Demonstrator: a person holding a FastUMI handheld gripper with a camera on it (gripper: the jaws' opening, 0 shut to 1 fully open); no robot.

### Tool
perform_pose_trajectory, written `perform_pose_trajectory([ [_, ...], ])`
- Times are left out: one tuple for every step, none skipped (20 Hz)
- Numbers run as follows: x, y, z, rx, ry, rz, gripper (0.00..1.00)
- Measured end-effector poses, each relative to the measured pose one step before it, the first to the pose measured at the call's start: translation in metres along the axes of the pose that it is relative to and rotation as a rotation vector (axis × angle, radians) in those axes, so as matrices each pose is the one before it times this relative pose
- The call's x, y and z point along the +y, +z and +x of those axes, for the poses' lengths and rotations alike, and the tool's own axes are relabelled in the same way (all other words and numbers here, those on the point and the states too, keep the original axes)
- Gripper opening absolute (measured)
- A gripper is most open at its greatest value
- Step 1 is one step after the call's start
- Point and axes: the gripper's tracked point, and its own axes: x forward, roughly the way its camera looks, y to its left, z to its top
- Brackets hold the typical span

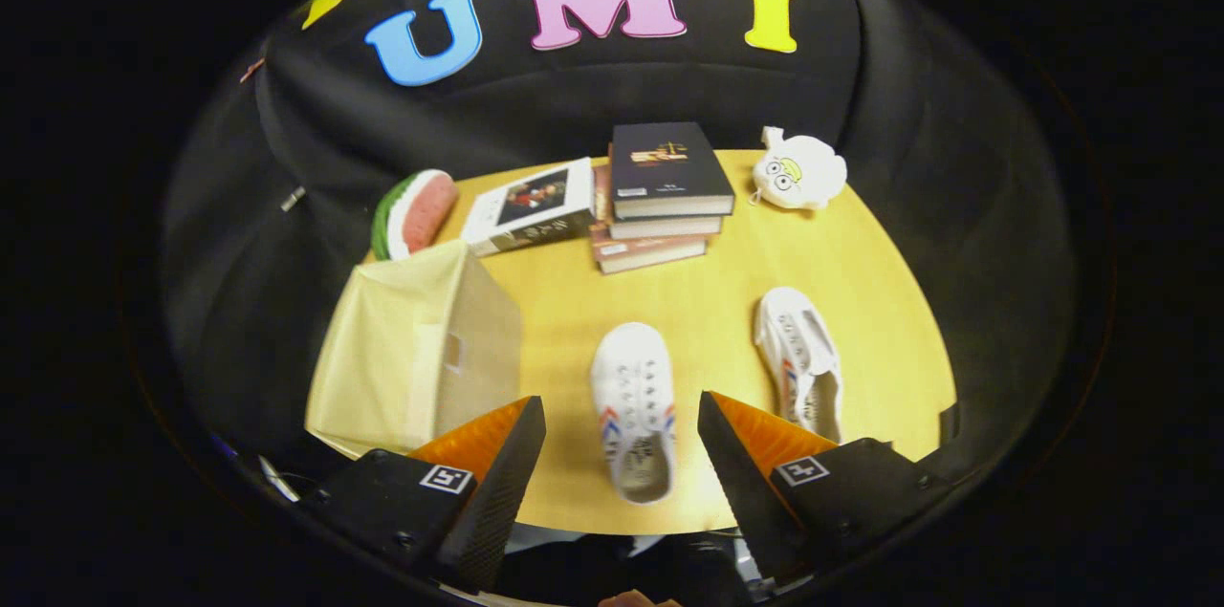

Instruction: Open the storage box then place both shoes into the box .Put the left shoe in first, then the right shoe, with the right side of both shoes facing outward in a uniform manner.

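Note:
A pale yellow storage box [411, 354] stands closed on the yellow table [708, 292], to the left of my fingers and a little ahead. One white shoe [633, 406] with red and blue stripes lies flat between my fingers, toe pointing away. The other white shoe [801, 360] lies further right, just beyond my right finger. My gripper [622, 425] hovers above the table's near edge, open wide, holding nothing.
A stack of books [660, 196] sits at the table's far middle, with another book [531, 205] beside it on the left. A watermelon-slice toy [413, 213] lies behind the box. A white plush toy [798, 169] rests at the far right.

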Motion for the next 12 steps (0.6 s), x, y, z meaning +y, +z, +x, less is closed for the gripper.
perform_pose_trajectory([
  [-0.01106,-0.00702,0.00487,0.0157,-0.02053,-0.04914,0.98],
  [-0.00841,-0.00766,0.00666,0.01798,-0.01392,-0.05,0.98],
  [-0.00482,-0.00869,0.00891,0.01618,-0.00751,-0.04569,0.99],
  [-0.00243,-0.00573,0.0111,0.0116,0.00063,-0.03839,0.99],
  [-0.00011,-0.00632,0.01055,0.01306,0.00632,-0.03543,0.98],
  [0.0008,-0.00744,0.01166,0.01552,0.00643,-0.03177,0.97],
  [0.00116,-0.00741,0.00978,0.02265,0.00992,-0.03075,0.97],
  [0.00362,-0.00725,0.0109,0.02324,0.01712,-0.02881,0.98],
  [0.00387,-0.00505,0.00788,0.01833,0.01567,-0.02476,0.98],
  [0.00205,-0.00273,0.008,0.00826,0.0136,-0.02146,0.99],
  [0.00126,-0.00028,0.00863,0.00262,0.00898,-0.01028,0.98],
  [0.00011,-0.00108,0.00652,0.0076,0.01315,0.01169,0.98],
])
